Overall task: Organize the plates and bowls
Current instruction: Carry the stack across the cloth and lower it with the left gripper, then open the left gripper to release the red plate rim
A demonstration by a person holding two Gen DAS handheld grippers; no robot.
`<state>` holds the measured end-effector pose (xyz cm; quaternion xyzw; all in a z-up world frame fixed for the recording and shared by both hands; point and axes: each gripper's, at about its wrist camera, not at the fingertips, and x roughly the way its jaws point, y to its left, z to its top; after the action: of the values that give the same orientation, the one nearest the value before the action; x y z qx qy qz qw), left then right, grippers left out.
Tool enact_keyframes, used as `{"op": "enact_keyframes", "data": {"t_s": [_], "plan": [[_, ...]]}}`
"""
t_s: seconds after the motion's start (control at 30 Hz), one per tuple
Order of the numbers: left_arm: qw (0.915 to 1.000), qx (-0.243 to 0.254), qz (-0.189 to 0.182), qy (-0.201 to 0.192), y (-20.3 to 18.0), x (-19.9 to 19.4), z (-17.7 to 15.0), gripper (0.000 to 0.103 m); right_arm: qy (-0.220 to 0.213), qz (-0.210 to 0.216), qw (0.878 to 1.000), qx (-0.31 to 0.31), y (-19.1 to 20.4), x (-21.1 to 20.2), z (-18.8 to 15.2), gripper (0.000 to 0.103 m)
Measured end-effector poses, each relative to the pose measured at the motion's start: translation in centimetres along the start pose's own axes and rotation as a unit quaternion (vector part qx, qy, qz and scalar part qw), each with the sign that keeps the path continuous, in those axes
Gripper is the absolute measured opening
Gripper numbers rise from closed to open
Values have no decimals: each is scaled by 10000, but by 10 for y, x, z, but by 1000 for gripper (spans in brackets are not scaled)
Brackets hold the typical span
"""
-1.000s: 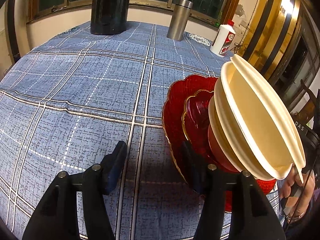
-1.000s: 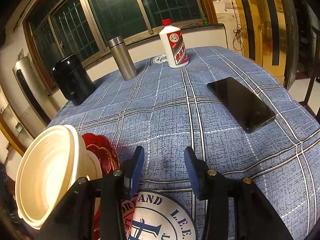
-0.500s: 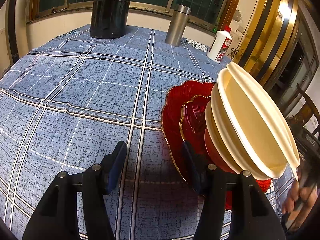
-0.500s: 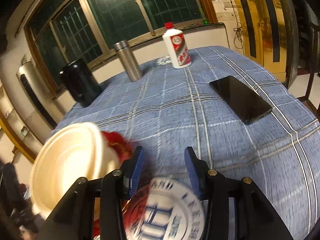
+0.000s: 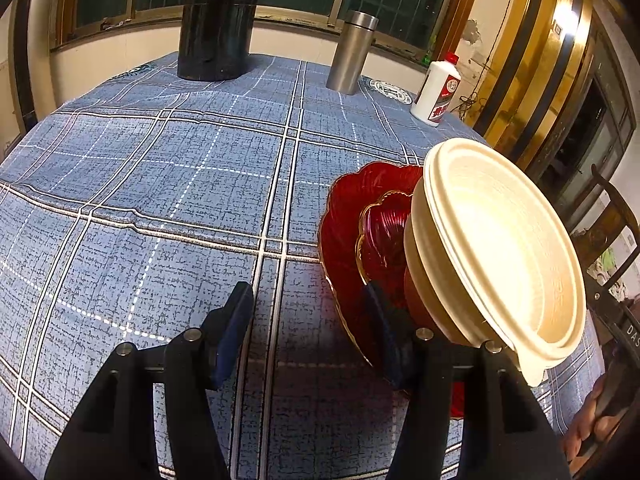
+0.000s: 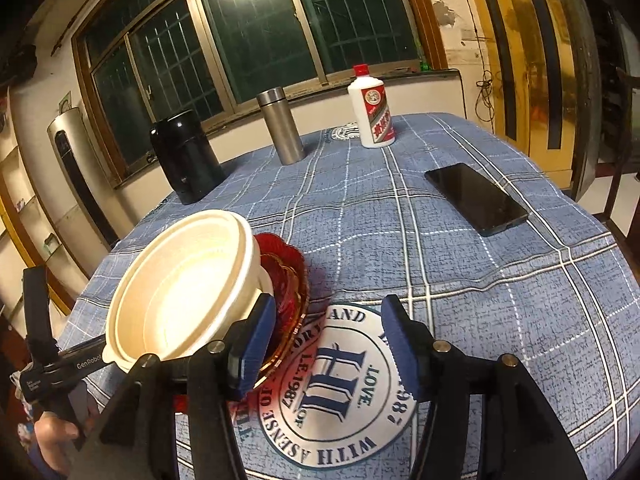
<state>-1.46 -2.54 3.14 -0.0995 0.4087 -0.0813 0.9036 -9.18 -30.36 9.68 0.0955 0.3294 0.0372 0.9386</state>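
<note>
A stack stands on the blue checked tablecloth: a large red scalloped plate at the bottom, a smaller red gold-rimmed plate on it, then cream bowls nested on top. The stack also shows in the right wrist view, with the cream bowls and the red plates. My left gripper is open and empty, just left of the stack, its right finger by the plate rim. My right gripper is open and empty, just right of the stack above a round printed emblem.
At the far side stand a black canister, a steel flask and a white bottle with a red cap. A black phone lies at the right. A dark chair stands beyond the table's right edge.
Both grippers have drawn back and risen a little from the stack, both still open. The stack of plates and bowls stays in place.
</note>
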Motion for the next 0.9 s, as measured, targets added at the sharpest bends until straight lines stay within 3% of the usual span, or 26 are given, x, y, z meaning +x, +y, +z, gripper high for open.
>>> {"op": "enact_keyframes", "data": {"t_s": [0.37, 0.63, 0.9], "plan": [[9999, 48, -73, -123, -2, -26, -18, 62, 111, 111, 9991, 385, -26, -8, -18, 57], [9991, 242, -160, -321, -10, -41, -32, 63, 21, 172, 9997, 174, -11, -15, -26, 57], [9987, 284, -310, -281, -12, -41, -32, 65, 283, 466, 9985, 78, -3, -8, -29, 57]]}}
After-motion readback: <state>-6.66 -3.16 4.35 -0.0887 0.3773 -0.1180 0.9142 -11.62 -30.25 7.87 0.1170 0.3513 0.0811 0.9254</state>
